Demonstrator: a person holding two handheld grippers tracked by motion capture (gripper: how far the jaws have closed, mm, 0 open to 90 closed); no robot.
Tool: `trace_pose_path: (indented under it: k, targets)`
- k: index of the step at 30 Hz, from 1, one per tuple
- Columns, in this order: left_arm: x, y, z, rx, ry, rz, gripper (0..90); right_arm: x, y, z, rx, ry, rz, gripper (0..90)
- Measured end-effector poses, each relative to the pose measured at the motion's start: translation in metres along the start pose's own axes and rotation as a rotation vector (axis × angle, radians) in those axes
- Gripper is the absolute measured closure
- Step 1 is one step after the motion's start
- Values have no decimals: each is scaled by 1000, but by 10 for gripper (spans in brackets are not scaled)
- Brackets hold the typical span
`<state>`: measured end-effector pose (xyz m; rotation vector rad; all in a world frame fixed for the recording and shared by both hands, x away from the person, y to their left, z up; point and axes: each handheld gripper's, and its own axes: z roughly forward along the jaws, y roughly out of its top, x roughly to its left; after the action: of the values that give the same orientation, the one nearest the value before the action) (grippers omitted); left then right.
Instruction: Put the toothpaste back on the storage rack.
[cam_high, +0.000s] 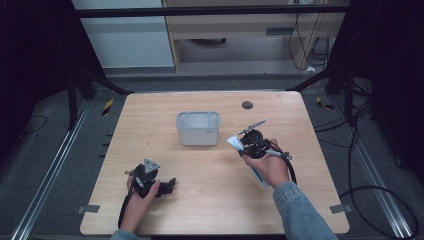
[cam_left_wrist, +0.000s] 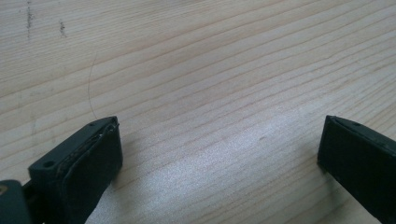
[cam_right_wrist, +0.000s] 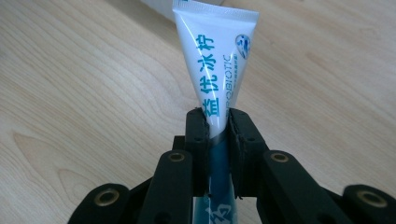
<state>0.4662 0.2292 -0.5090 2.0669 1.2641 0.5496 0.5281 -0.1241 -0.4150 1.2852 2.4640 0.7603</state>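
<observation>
The left claw rests low on the wooden counter, jaws spread wide with nothing between them. Mid-counter sits a grey bin. Just to its right, the right claw pinches a white toothpaste tube — lifted clear of the counter.

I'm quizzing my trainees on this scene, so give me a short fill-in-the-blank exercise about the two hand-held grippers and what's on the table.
1. The right hand-held gripper is shut on a white ____ with blue lettering.
2. The left hand-held gripper has its jaws ____, with bare table between them.
3. The grey bin stands near the table's ____.

Missing words: tube; open; middle
</observation>
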Motion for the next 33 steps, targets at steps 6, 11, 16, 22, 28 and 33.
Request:
trace_pose_path:
  k: [6,11,16,22,28,33]
  targets:
    - [0,0,0,0,0,0,0,-6,5,-12,-25,-7,13,793]
    - [0,0,0,0,0,1,0,-10,6,-17,-41,-1,16,793]
    - [0,0,0,0,0,0,0,-13,7,-24,-85,4,28,793]
    - [0,0,0,0,0,0,0,-13,10,-32,-121,-3,27,793]
    - [0,0,0,0,0,0,0,-15,13,-38,-145,2,34,794]
    - [0,0,0,0,0,0,0,-18,15,-42,-172,6,44,794]
